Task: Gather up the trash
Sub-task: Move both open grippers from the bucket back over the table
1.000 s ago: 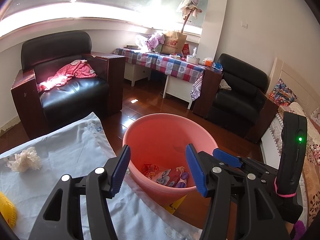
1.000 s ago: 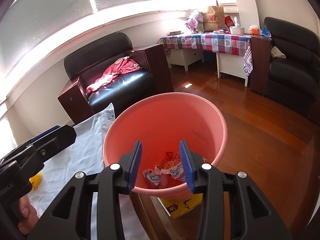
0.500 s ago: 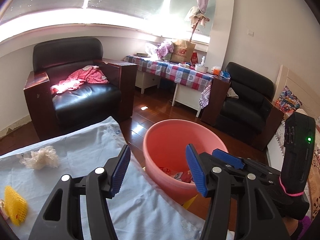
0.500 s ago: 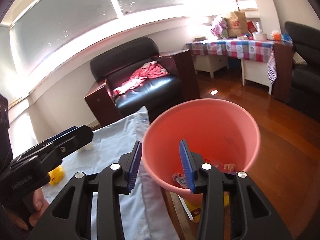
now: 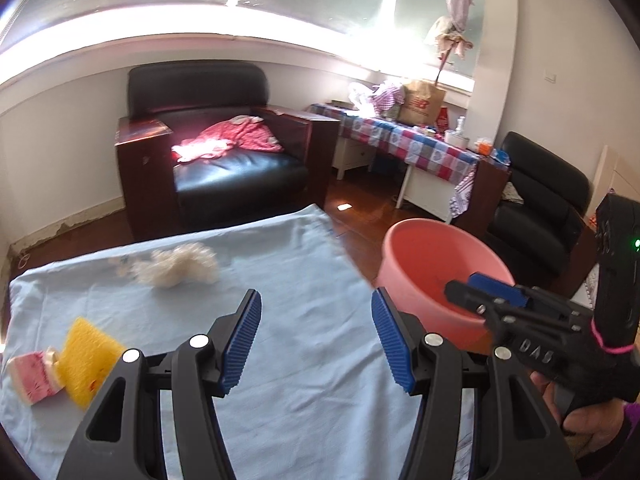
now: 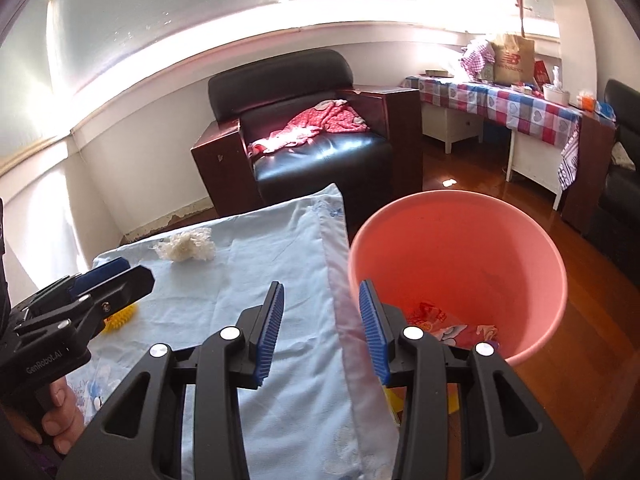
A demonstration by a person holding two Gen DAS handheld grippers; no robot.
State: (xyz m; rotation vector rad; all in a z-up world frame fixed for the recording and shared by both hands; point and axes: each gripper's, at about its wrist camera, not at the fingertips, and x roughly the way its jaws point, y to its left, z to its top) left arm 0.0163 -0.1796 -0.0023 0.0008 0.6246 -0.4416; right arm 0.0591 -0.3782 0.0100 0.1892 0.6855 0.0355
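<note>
Trash, a crumpled off-white tissue wad (image 5: 176, 266), lies ahead-left of the empty, wide-spread left gripper (image 5: 316, 340); approach low and straddle it, right gripper (image 6: 322, 328) idle, half-parted.

Sun glares through a wide curved window (image 5: 280, 8) over pale walls. A black leather armchair (image 5: 216, 148) carries a red cloth (image 5: 236, 140); beside it stands a checked-cloth side table (image 5: 404, 144), then another black armchair (image 5: 540, 200), all on a glossy wooden floor (image 6: 480, 176)
</note>
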